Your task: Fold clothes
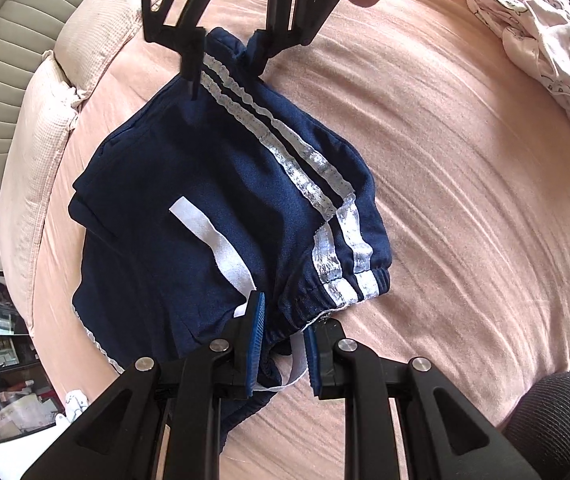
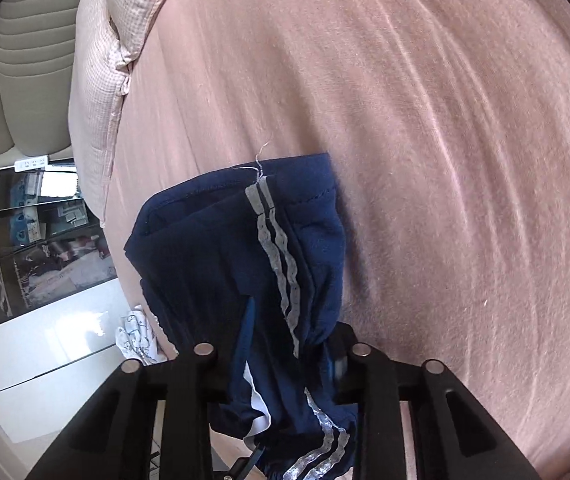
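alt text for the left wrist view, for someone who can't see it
Navy shorts with silver-white side stripes hang over a pink bedsheet, the left claw shut on the waistband and the right claw shut on the far end. A white printed garment lies top right.

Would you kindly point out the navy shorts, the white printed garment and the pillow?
Navy shorts [image 1: 173, 168]: left wrist view, on the plain navy panel left of the stripes.
White printed garment [image 1: 541, 32]: left wrist view, on its crumpled middle, top right.
Pillow [image 2: 93, 92]: right wrist view, on its checked side face.
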